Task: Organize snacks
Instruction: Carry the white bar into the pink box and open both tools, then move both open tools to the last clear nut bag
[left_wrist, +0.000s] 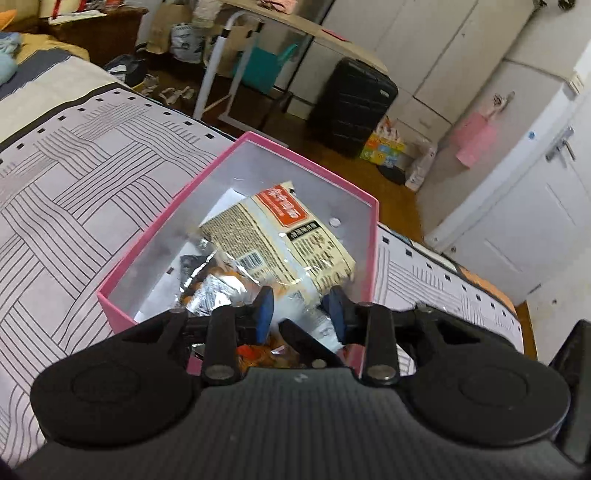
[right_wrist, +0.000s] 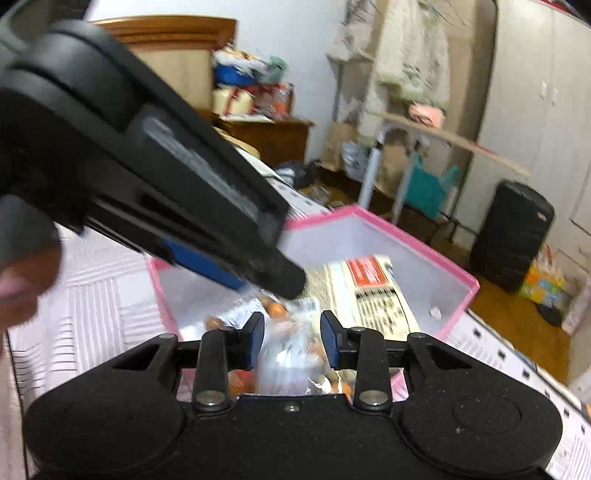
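both grippers hang over the pink box (left_wrist: 236, 206) on the patterned bedspread (left_wrist: 74, 192). left gripper (left_wrist: 301, 310) has its blue pads (left_wrist: 264, 314) a little apart, with the clear snack bag (left_wrist: 314, 317) showing in the gap; i cannot tell whether the pads touch it. right gripper (right_wrist: 291, 341) also stands slightly apart over the same clear bag (right_wrist: 280, 365), with no pad visibly pressing it. inside the box, a cream packet (left_wrist: 280, 236) with a red label leans against the far wall, on top of foil-wrapped snacks (left_wrist: 210, 291). across the floor, a black suitcase (left_wrist: 351, 107) stands by a white wardrobe (left_wrist: 424, 55).
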